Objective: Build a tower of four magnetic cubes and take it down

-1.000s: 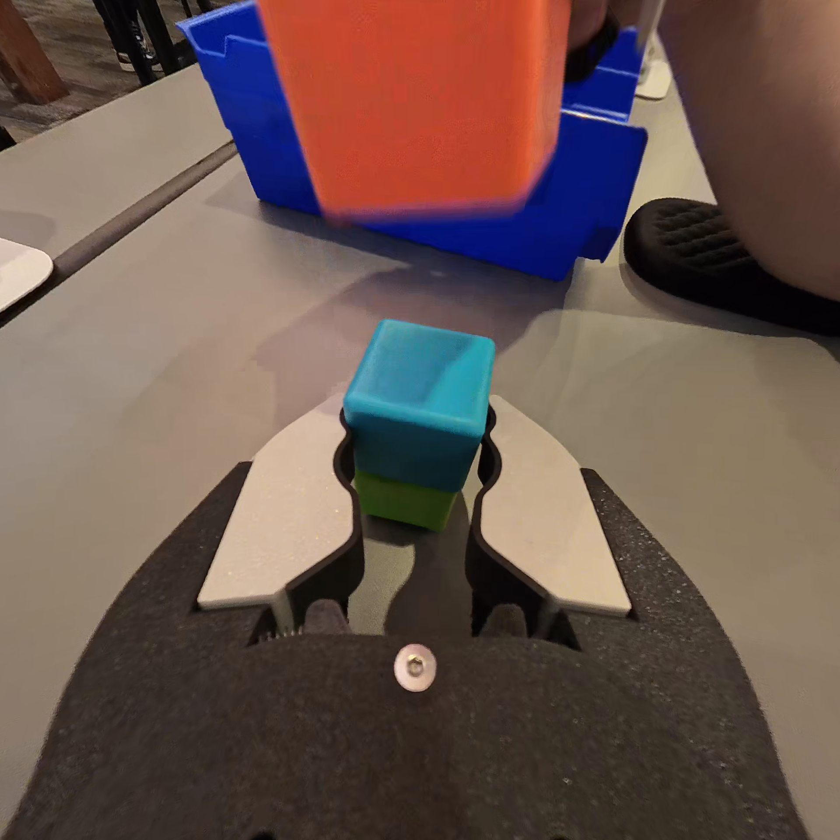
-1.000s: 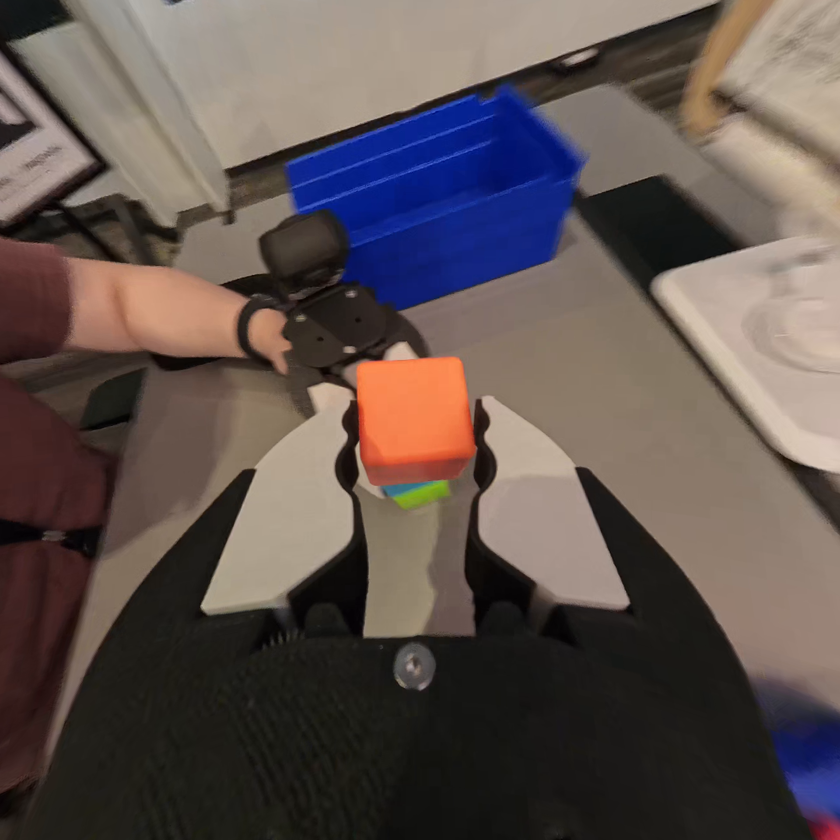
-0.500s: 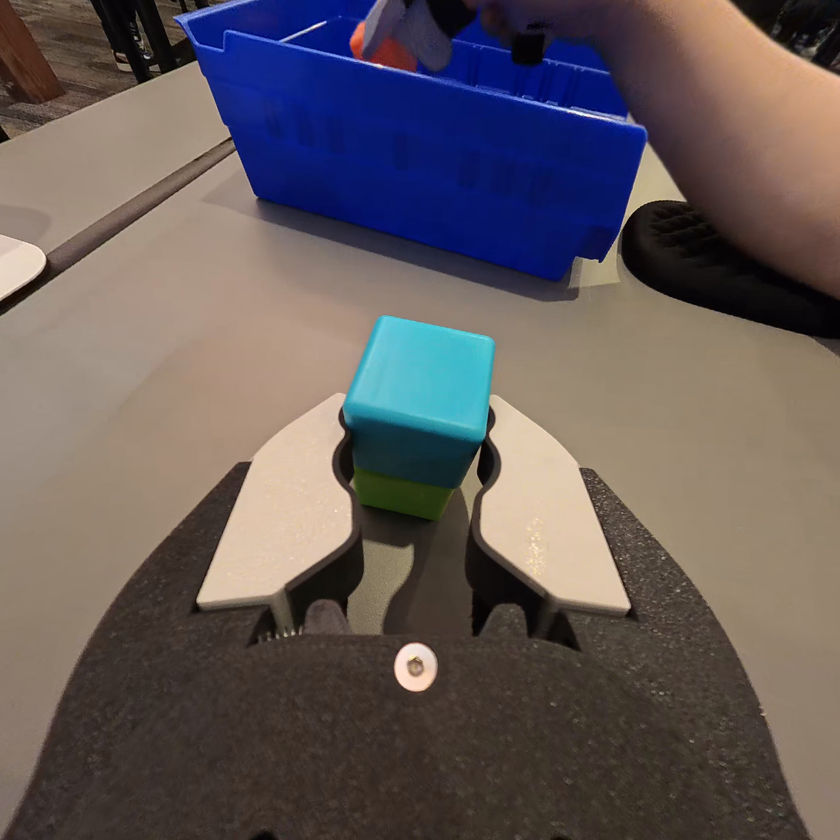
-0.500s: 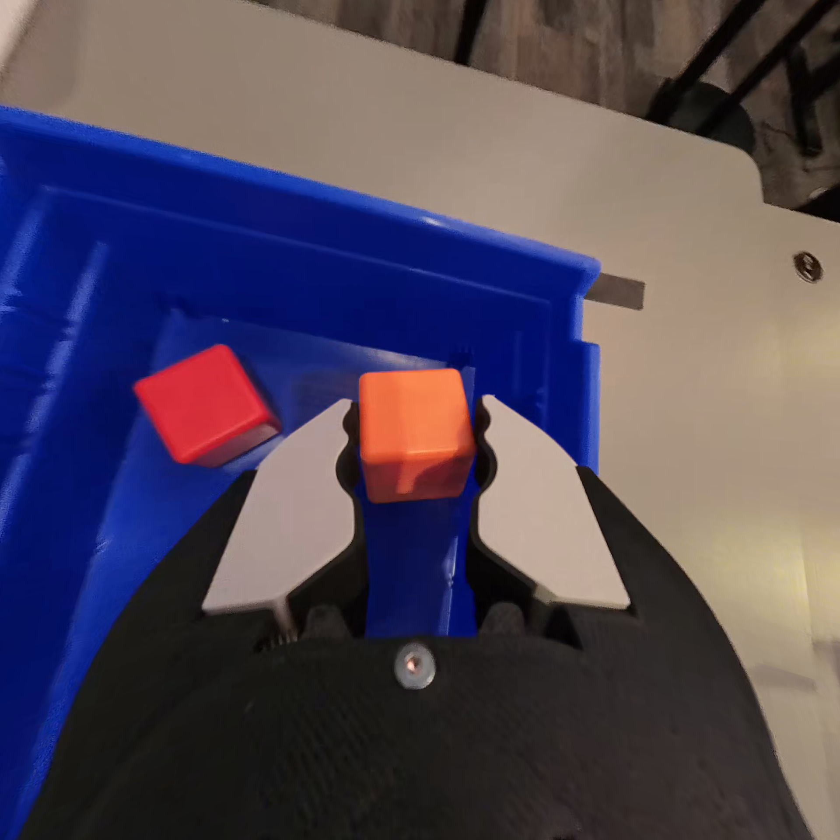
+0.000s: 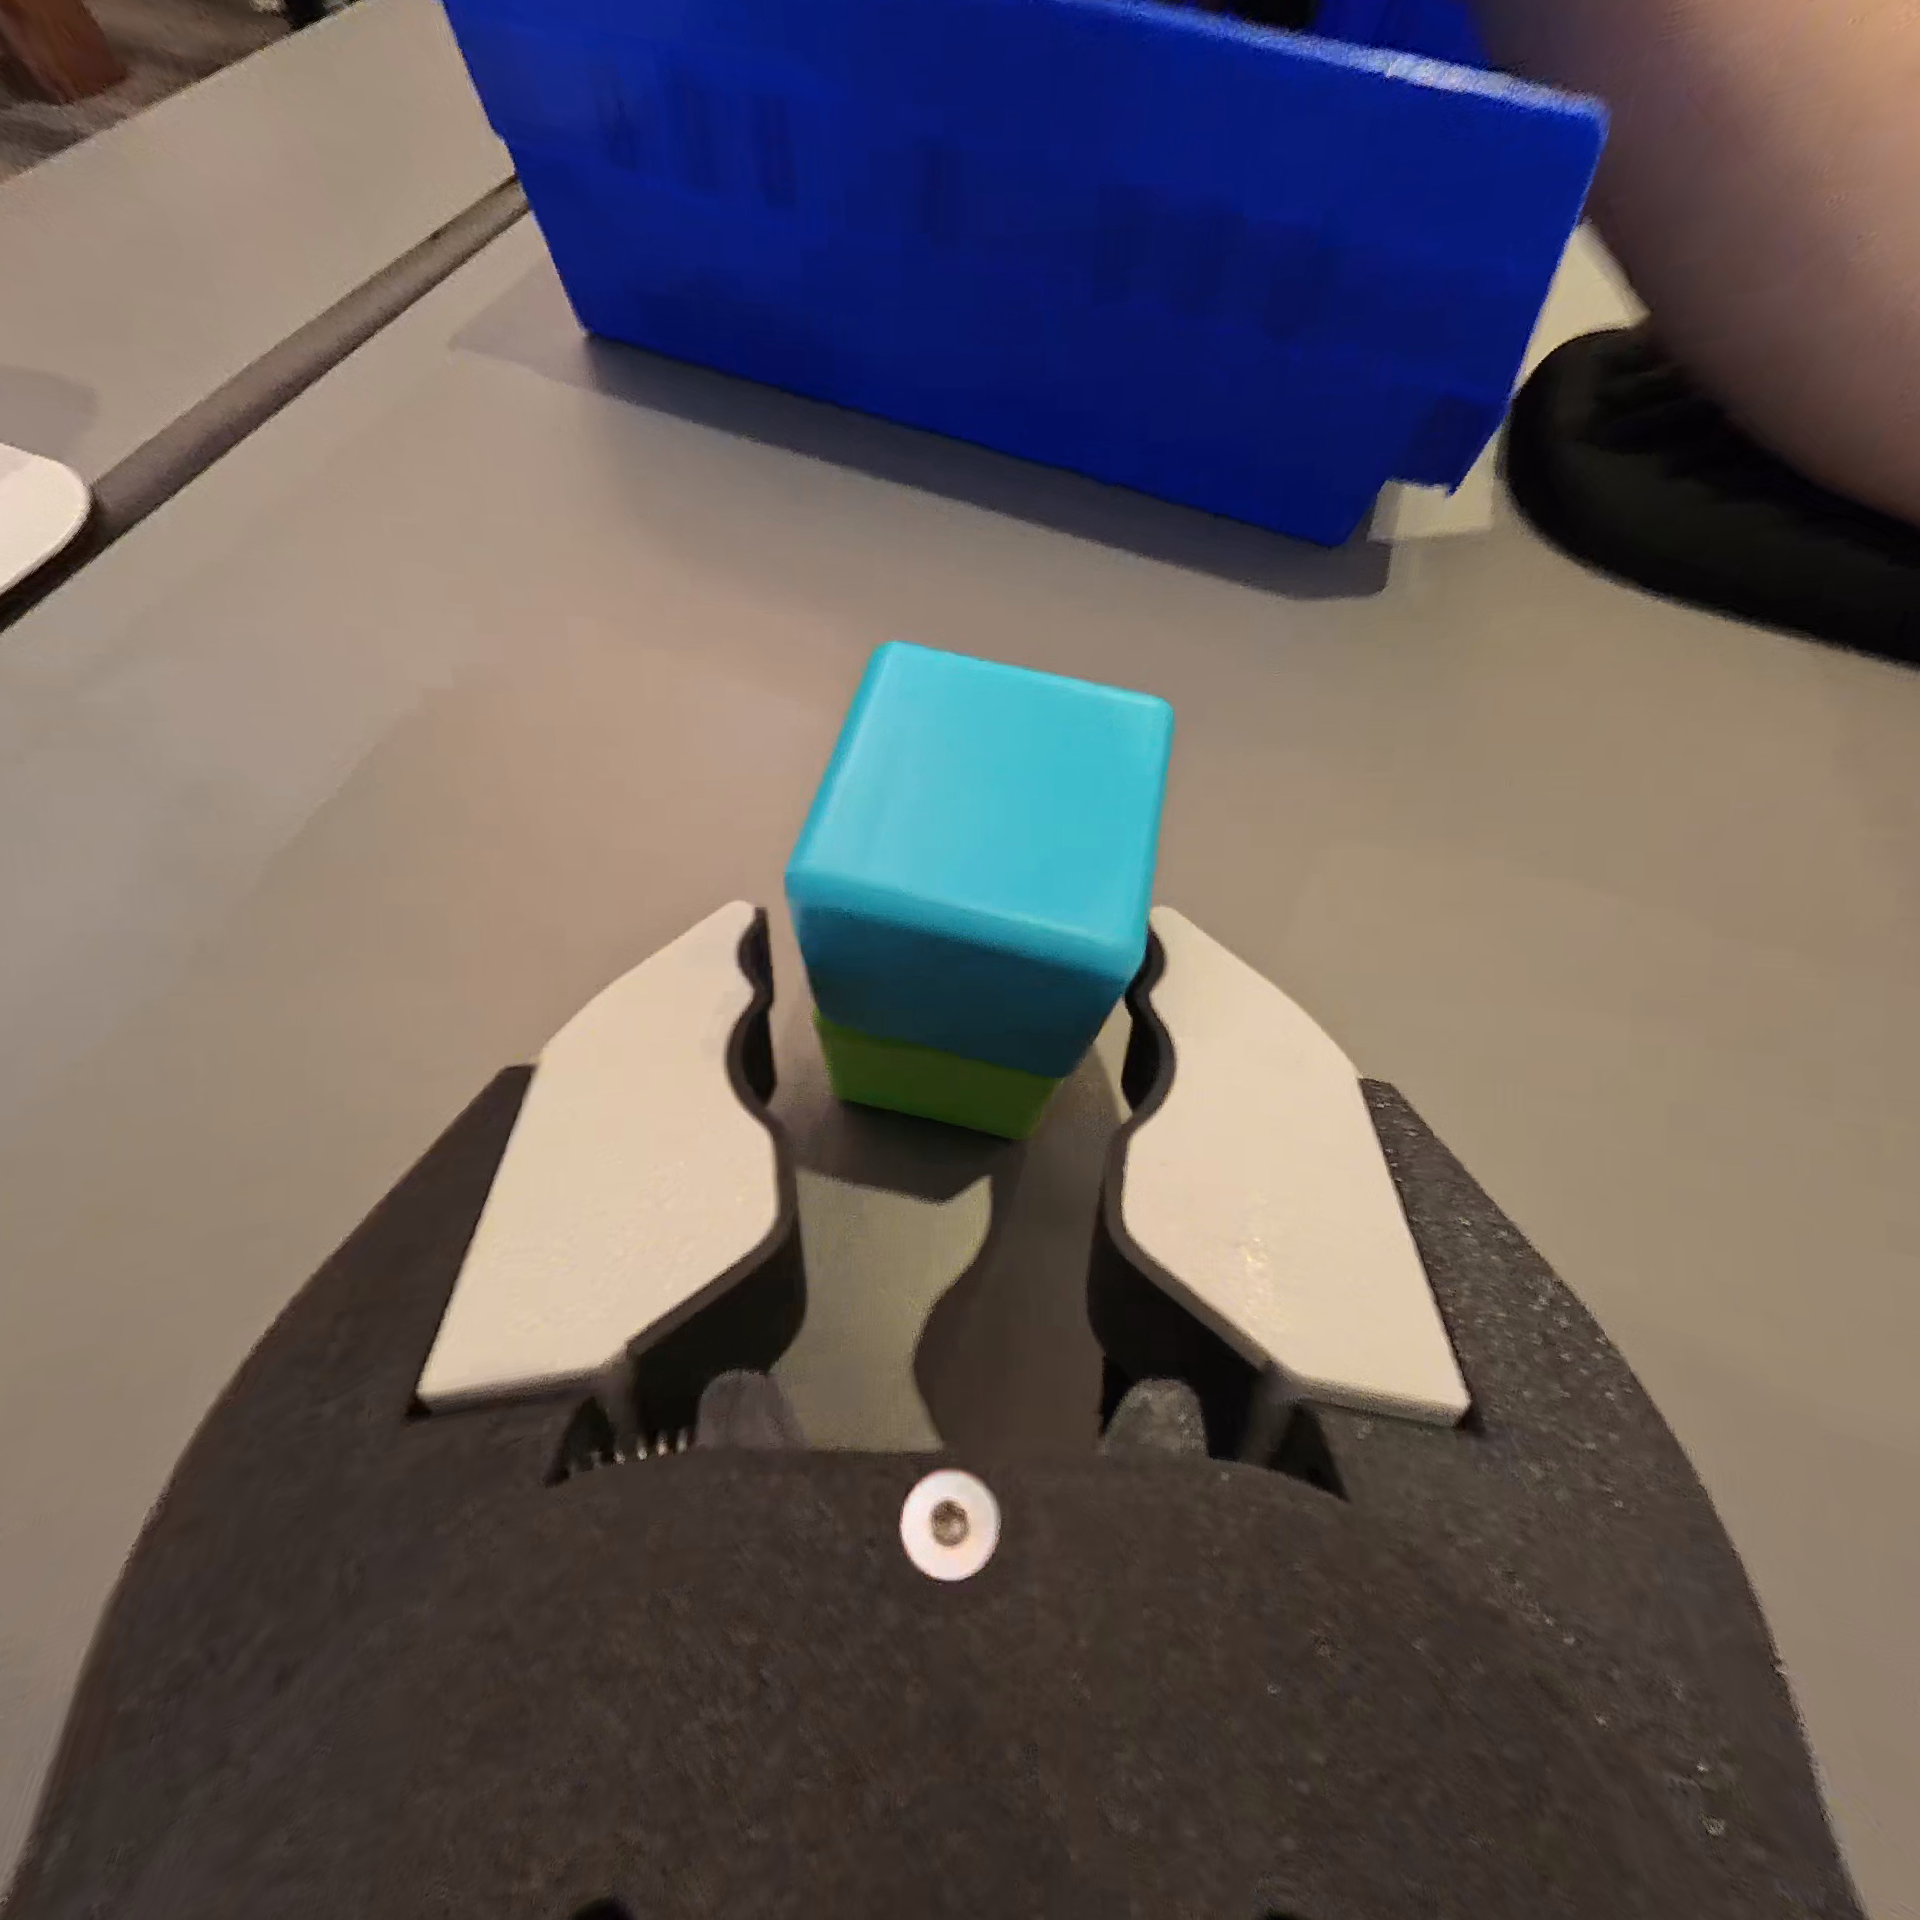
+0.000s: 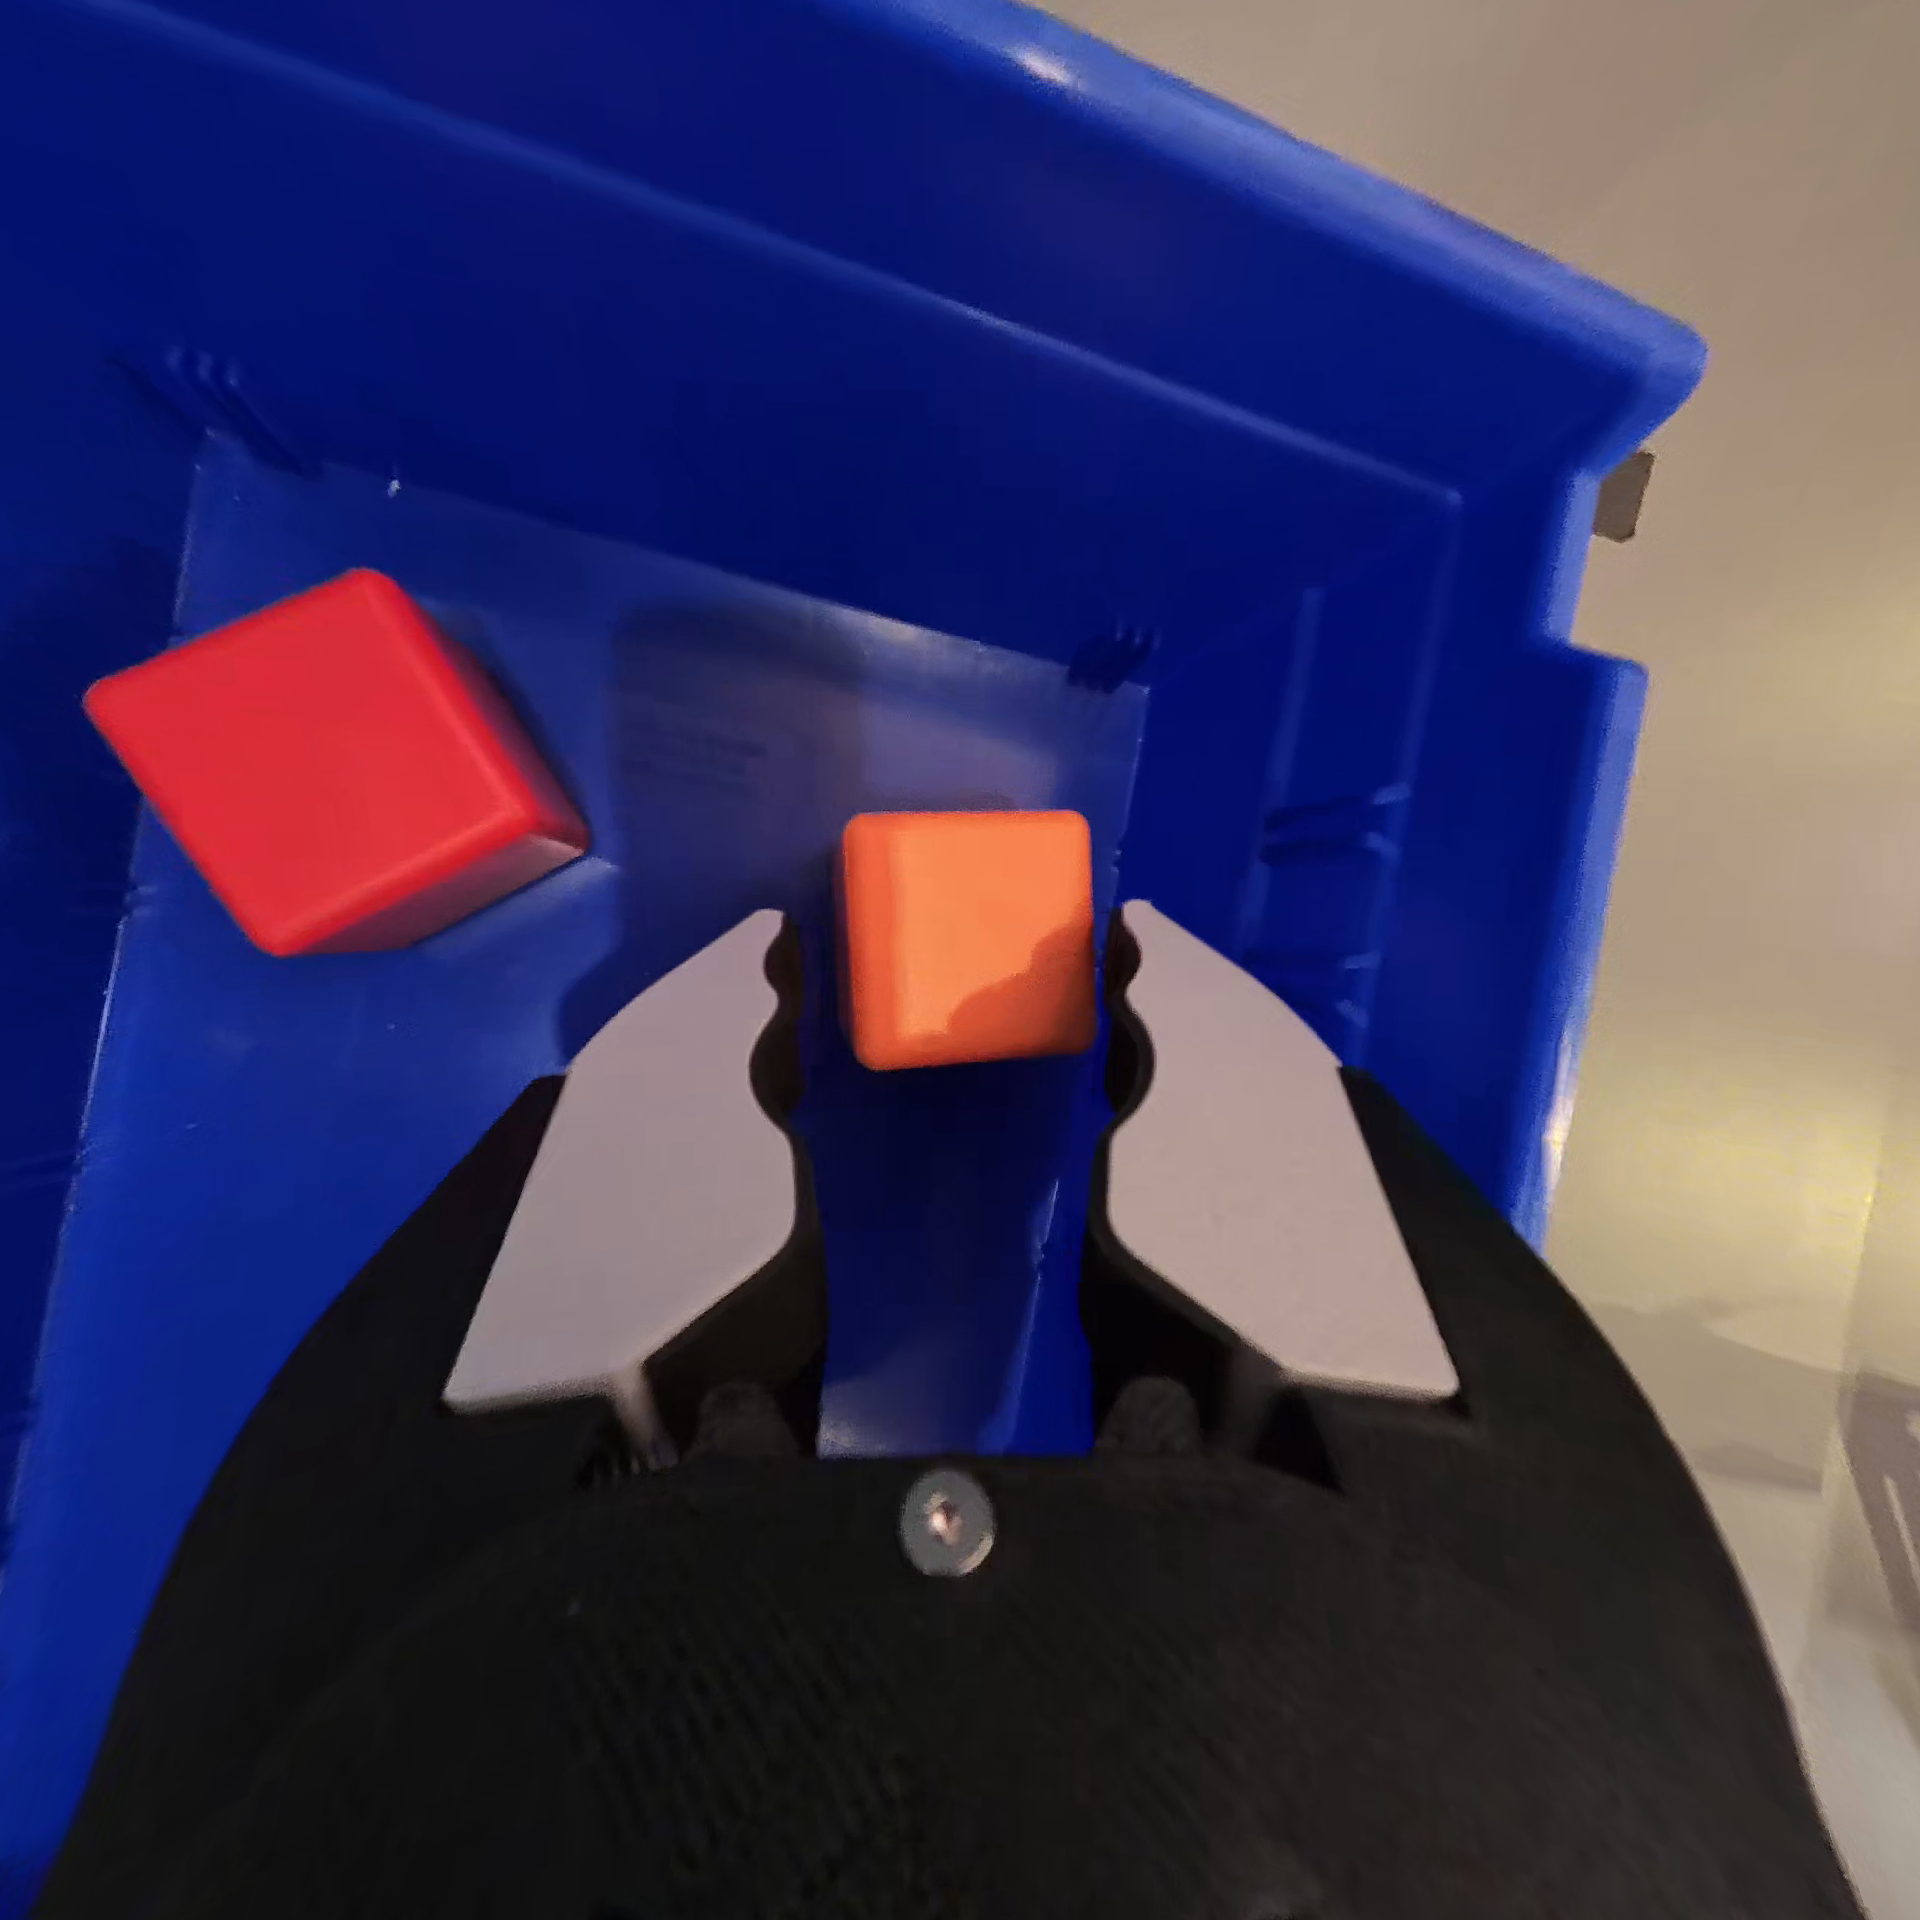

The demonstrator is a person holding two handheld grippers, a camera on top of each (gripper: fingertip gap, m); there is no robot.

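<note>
The teal cube point(image 5: 982, 821) and orange cube point(image 6: 966, 935) look like smooth, satin plastic. The blue bin point(image 6: 935, 364) is glossy moulded plastic, the counter point(image 5: 416, 675) matt grey.

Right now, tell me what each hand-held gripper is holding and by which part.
Right hand-held gripper: nothing; a gap separates it from the orange cube. Left hand-held gripper: flanks the teal cube at its side faces; grip cannot be told.

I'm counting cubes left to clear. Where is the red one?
In the right wrist view the red cube lies on the floor of the blue bin, left of the orange cube between the right gripper's fingers.
</note>
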